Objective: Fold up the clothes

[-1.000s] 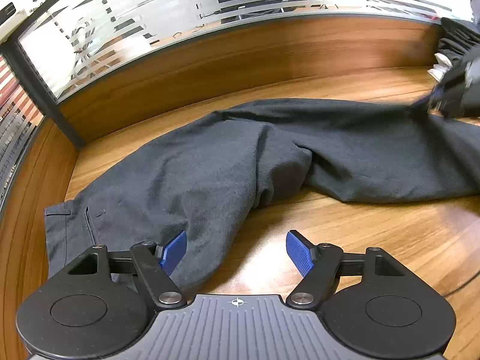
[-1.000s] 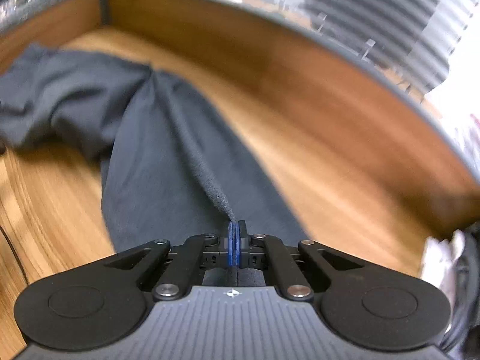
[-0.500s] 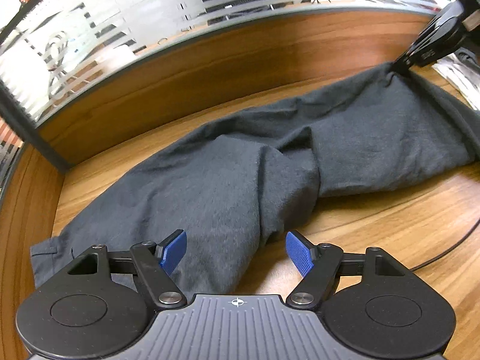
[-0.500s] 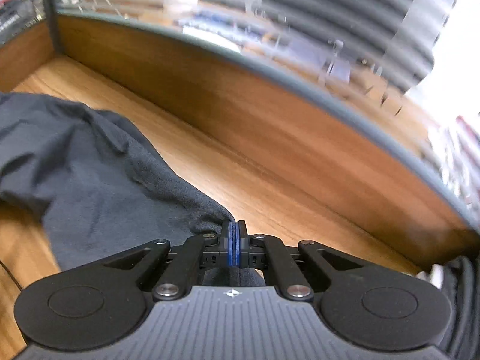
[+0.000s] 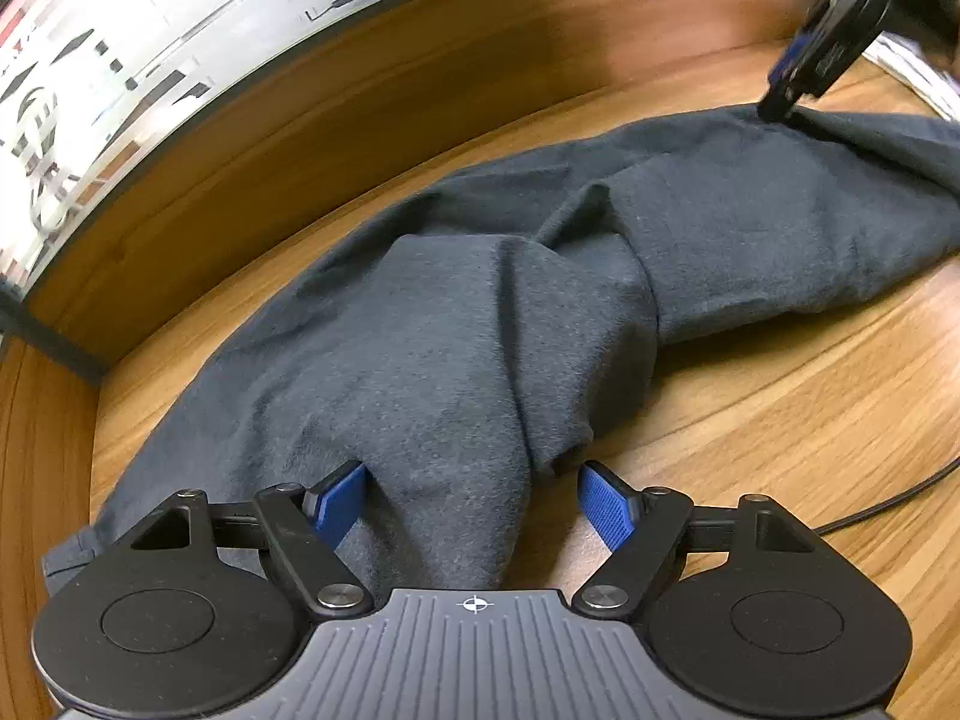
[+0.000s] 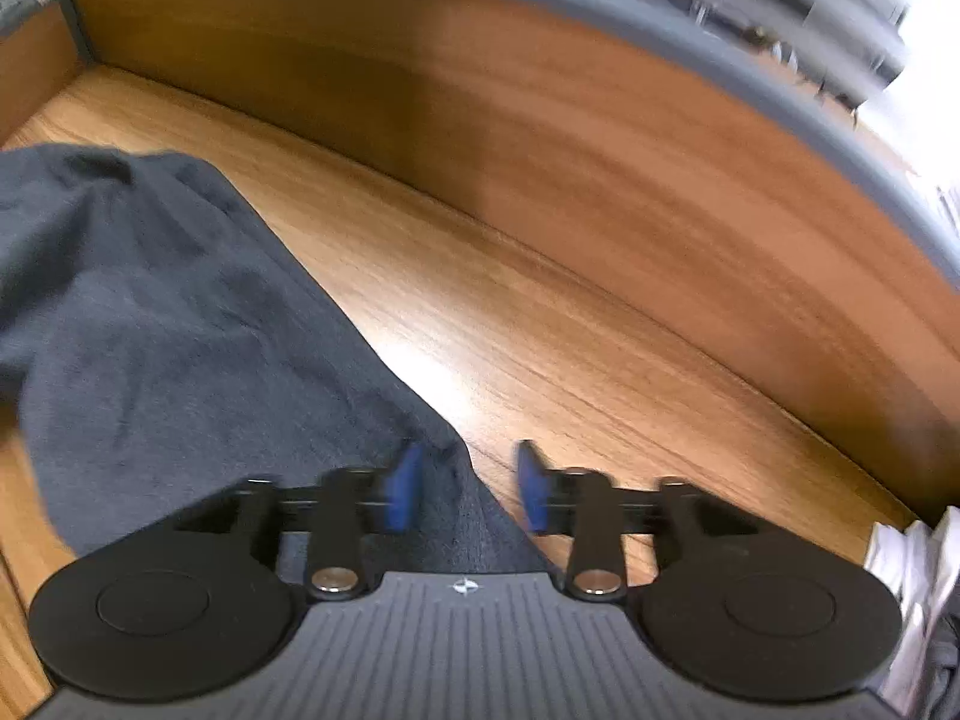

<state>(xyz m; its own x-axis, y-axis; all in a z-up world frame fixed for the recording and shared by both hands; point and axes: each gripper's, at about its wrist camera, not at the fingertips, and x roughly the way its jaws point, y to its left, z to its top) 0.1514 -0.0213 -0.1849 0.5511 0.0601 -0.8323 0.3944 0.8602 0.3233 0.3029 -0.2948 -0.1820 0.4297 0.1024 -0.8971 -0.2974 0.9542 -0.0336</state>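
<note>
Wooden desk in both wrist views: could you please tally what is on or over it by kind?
Dark grey garment: 1
Tongs: 2, left tongs and right tongs, its jaws opening over the cloth
Black cable: 1
Total: 4

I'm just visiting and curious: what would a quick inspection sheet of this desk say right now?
Surface: wooden desk, bare around the cloth.
Job's things: dark grey garment, rumpled, partly doubled over.
Clutter: white and dark items at the right edge, unclear what.
Grippers: left gripper open, a fold of cloth between its pads; right gripper opening, garment edge between the pads.
Cables: black cable on the desk.
Surroundings: wooden partition, striped frosted glass above.
</note>
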